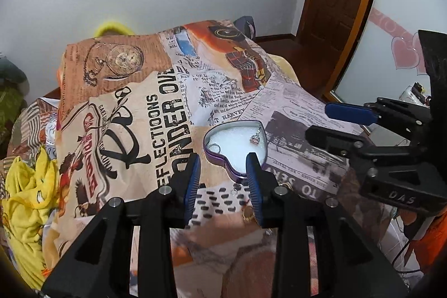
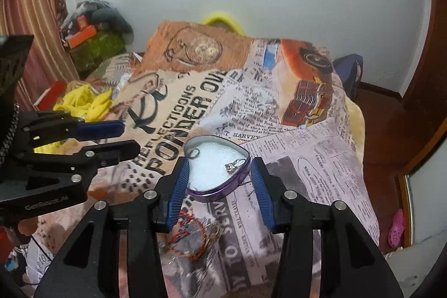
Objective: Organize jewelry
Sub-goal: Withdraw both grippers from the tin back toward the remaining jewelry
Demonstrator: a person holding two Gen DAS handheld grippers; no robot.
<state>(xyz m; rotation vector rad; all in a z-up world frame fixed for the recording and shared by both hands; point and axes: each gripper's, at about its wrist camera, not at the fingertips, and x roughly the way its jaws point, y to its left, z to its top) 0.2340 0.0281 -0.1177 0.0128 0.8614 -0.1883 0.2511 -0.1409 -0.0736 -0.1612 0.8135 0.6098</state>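
Loose bracelets [image 2: 192, 235] lie between the gaping, empty right tongs [image 2: 220, 194]; left tongs [image 1: 223, 186] also gape empty. Soft blanket [image 1: 156, 113] could tip the heart tin [image 1: 234, 147], spilling rings.

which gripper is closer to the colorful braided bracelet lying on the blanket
Right. The right gripper hangs open just above the braided bracelet; the left gripper, also open, is off to the left, beyond the heart-shaped tin.

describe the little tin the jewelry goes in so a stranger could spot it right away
On the printed newspaper-collage blanket, look just ahead of the two grippers. There sits a heart-shaped tin with purple walls and white foam inside, holding a ring and a small pendant. Nothing else there is heart-shaped.
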